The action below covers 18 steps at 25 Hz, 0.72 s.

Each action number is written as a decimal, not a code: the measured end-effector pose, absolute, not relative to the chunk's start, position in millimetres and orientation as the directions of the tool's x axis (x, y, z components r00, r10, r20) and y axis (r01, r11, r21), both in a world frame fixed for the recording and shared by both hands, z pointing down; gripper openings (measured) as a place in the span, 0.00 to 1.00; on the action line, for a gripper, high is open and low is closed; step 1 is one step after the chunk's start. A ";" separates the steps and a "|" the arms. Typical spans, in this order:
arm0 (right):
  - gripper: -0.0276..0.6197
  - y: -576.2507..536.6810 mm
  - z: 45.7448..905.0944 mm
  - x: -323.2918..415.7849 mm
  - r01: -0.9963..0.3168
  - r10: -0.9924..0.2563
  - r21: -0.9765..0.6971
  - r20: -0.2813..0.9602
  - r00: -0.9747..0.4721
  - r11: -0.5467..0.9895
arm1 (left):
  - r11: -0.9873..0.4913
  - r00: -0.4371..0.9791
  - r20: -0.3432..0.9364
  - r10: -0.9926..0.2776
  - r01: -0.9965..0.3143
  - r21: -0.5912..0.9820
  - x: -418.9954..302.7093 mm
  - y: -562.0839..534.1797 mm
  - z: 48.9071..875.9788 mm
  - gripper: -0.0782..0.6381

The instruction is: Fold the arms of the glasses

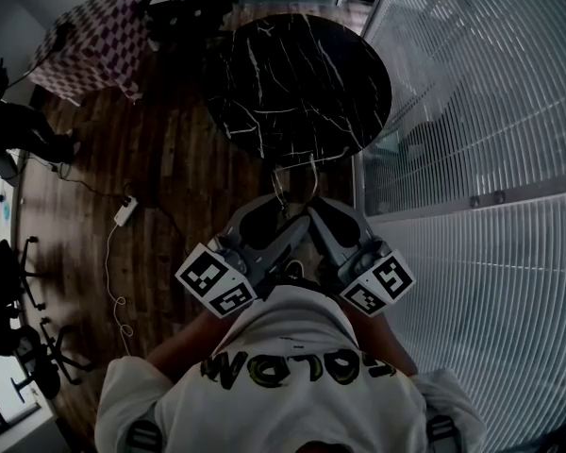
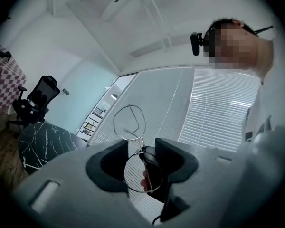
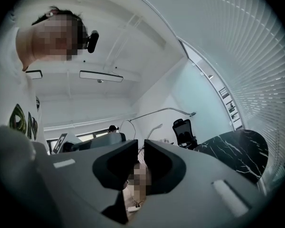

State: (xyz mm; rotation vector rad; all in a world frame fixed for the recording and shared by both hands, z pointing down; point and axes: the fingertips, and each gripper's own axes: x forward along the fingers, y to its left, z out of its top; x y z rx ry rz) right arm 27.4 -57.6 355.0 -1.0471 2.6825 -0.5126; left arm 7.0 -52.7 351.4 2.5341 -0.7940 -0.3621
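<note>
Thin wire-rimmed glasses (image 1: 285,194) hang in the air in front of my chest, between the two gripper tips. In the left gripper view one round lens (image 2: 129,122) stands above the jaws and the other sits in the gap, its rim against both pads. My left gripper (image 2: 141,148) is shut on that lens rim. My right gripper (image 3: 140,148) faces it from the right (image 1: 317,208), its jaws a narrow slit apart. A wire arm of the glasses (image 3: 166,109) curves up just past its tips, and no pad visibly presses on it.
A round black marble table (image 1: 302,83) stands ahead on the wood floor. A wall of white slatted blinds (image 1: 472,111) runs along the right. A checkered cloth (image 1: 94,41) lies at the far left, with office chairs (image 1: 19,310) and a power strip (image 1: 124,210) near it.
</note>
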 end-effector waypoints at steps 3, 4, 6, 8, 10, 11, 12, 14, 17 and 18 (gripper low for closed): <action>0.10 -57.2 353.8 26.7 -0.597 -0.678 -0.402 -0.086 -0.730 0.694 | -0.730 0.805 -0.126 -0.579 -0.444 0.520 6.9 -52.9 351.2 0.37; 0.10 -57.1 353.2 26.6 -0.590 -0.674 -0.408 -0.092 -0.733 0.697 | -0.731 0.807 -0.132 -0.575 -0.435 0.526 7.1 -53.0 350.7 0.37; 0.10 -56.6 351.5 26.5 -0.572 -0.666 -0.423 -0.108 -0.738 0.702 | -0.734 0.811 -0.142 -0.567 -0.420 0.534 7.8 -52.8 349.1 0.37; 0.09 -55.9 349.9 26.5 -0.551 -0.657 -0.442 -0.127 -0.743 0.708 | -0.739 0.816 -0.149 -0.559 -0.408 0.536 8.6 -52.3 347.9 0.37; 0.09 -55.0 348.6 26.3 -0.530 -0.647 -0.458 -0.143 -0.749 0.714 | -0.742 0.819 -0.156 -0.552 -0.397 0.540 9.2 -51.5 347.1 0.37; 0.09 -54.7 348.2 26.2 -0.525 -0.644 -0.460 -0.147 -0.751 0.717 | -0.742 0.820 -0.159 -0.551 -0.393 0.543 9.3 -51.3 347.0 0.37; 0.09 -54.5 348.2 26.0 -0.521 -0.641 -0.460 -0.149 -0.753 0.719 | -0.742 0.820 -0.161 -0.549 -0.390 0.545 9.3 -51.1 347.1 0.37; 0.08 -54.2 348.7 25.7 -0.513 -0.636 -0.464 -0.152 -0.757 0.722 | -0.740 0.821 -0.165 -0.546 -0.382 0.553 9.2 -51.1 347.6 0.37; 0.08 -54.0 350.0 25.7 -0.477 -0.620 -0.499 -0.167 -0.767 0.723 | -0.736 0.826 -0.173 -0.536 -0.357 0.576 10.4 -51.5 349.1 0.37; 0.08 -53.9 349.9 25.8 -0.458 -0.613 -0.515 -0.177 -0.770 0.725 | -0.735 0.828 -0.177 -0.533 -0.349 0.581 11.0 -51.4 349.0 0.37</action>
